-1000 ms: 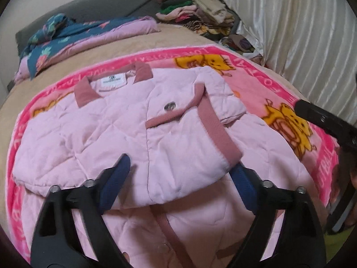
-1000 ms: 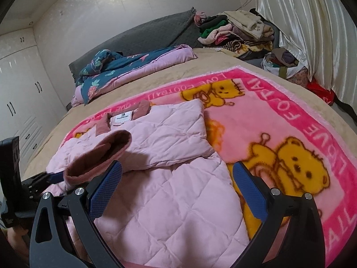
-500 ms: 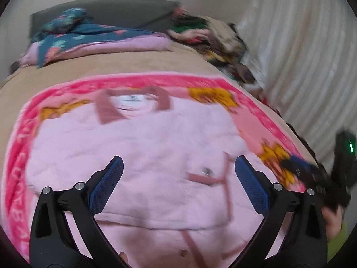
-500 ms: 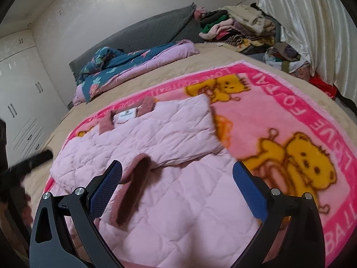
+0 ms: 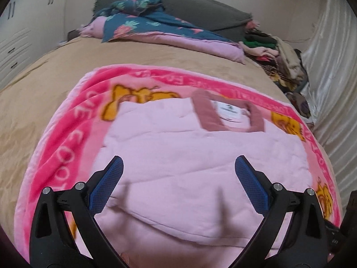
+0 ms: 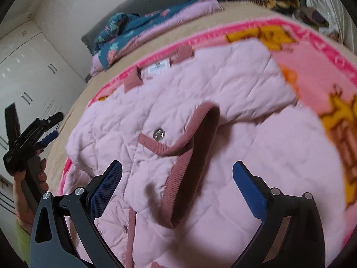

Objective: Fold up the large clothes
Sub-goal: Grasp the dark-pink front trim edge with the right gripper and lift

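While both grippers hang over the bed, the scene reads as follows, left to right.

Wardrobe [image 6: 29, 71]: white doors with dark handles, far left, beyond the bed edge.
Left gripper [image 5: 178, 174]: jaws spread wide after just opening further, nothing between the blue pads; it hovers above the jacket's left part. In the right wrist view it shows at the far left, held in a hand [image 6: 33, 178] off the blanket.
Quilted pink jacket [image 6: 200, 116]: lies on the pink bear blanket [image 5: 73, 120], collar [image 5: 207, 111] at the far end, one sleeve folded across the front, its ribbed cuff [image 6: 191, 163] lying near a snap button [image 6: 158, 133].
Right gripper [image 6: 177, 178]: released, jaws wide, empty, over the cuff.
Clothes pile [image 5: 276, 53]: far right corner, beside the curtain [image 5: 330, 71].
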Available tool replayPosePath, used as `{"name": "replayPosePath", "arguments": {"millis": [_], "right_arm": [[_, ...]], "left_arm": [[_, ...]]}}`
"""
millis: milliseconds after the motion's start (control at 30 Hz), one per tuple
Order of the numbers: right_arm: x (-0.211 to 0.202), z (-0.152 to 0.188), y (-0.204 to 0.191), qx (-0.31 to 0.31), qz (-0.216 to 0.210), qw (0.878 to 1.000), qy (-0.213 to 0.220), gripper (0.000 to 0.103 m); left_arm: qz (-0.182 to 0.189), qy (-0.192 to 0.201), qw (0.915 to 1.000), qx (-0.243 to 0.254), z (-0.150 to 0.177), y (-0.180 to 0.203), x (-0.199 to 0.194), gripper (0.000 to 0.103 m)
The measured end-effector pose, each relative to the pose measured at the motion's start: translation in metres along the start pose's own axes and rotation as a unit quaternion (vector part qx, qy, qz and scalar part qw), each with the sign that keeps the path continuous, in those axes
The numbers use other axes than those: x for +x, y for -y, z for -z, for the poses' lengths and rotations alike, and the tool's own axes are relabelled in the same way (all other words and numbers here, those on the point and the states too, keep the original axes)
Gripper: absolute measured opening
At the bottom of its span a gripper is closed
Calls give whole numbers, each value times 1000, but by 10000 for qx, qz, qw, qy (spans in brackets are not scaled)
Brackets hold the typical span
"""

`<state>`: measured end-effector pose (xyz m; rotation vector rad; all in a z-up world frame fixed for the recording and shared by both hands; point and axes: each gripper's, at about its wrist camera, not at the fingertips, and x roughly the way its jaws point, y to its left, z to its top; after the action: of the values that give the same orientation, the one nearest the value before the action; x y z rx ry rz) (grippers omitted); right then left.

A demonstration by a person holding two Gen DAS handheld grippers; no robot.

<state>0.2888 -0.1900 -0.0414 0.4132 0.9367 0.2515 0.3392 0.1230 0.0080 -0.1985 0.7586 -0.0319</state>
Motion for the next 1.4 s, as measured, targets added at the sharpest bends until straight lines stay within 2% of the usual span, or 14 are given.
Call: {"name": "replayPosePath", "arguments": {"millis": [133,233,333,400,533,567,600,633,667,700,933,1200,1300,1400], "right_arm": [[19,6,2,326,5,9994,-104,99],[22,10,3,386,5,9992,46,99],[21,10,3,480,-267,9984,136,99],[23,9,2,431,-494,9978,76,99],[26,10,-6,171,-538,9983,111,98],[25,11,-7,135,-633,9978,162,89],[25,10,-7,136,-635,9977,188,64],[25,10,-6,139,-667,9975,188,49],[26,9,-3,195,-959,9951,158,28],[25,9,-1,291,-1165,9926,160,26],[-10,-9,-30,-574,-1011,9905,732,19],[-51,-78,-72,-1661,-788,9740,1327,17],[-51,-99,-72,-1859,-500,9710,1421,16],[-44,-115,-59,-1729,-391,9742,1395,16]], "left_arm": [[-151,6,9995,-277,-1,-25,-1,94],[-47,10,9990,-452,-1,-34,-3,94],[-101,59,9987,-490,-2,-39,-5,94],[-133,81,9984,-544,-3,-44,-6,94],[-122,108,9977,-655,-5,-50,-8,94],[-111,114,9977,-653,-5,-50,-8,94],[-112,125,9977,-653,-6,-50,-10,94],[-110,135,9977,-649,-6,-51,-10,94],[-108,148,9977,-649,-6,-52,-11,94],[-101,156,9977,-657,-7,-52,-11,94],[-30,204,9978,-625,-8,-50,-14,94],[4,302,9981,-544,-11,-44,-17,94],[114,267,9984,-486,-10,-37,-11,94],[219,208,9990,-325,-7,-26,-2,94]]}}
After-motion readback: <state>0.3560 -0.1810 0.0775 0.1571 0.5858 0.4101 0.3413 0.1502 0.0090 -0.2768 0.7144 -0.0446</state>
